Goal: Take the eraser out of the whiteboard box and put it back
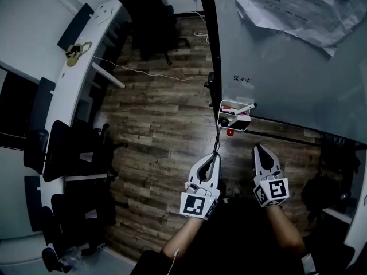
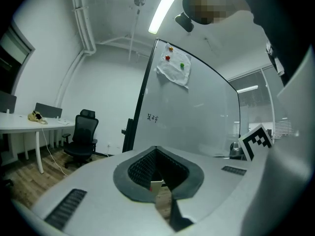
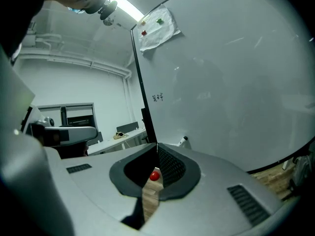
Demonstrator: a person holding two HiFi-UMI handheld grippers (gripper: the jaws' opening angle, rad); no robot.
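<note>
Two hand-held grippers are held side by side above the wooden floor (image 1: 160, 125), near the foot of the whiteboard (image 1: 287, 79). The left hand-held gripper (image 1: 213, 157) is clenched, its jaws meeting at the tips with nothing between them. The right hand-held gripper (image 1: 258, 148) is likewise clenched and empty. Both are pointed toward the whiteboard box (image 1: 235, 114), but are kept apart from it.

The whiteboard box is a small white container fixed at the board's lower left corner, just beside the dark frame post (image 1: 209, 50). A white marker (image 1: 245, 107) is laid across its top and reddish and dark items are packed below. The eraser cannot be told apart among them. A small red round object (image 1: 230, 132) is seen just beneath the box. Crumpled printed papers (image 1: 298, 7) are pinned at the far part of the board. Far to the left, a white tabletop (image 1: 71, 90) and black office chairs (image 1: 69, 148) are seen.
</note>
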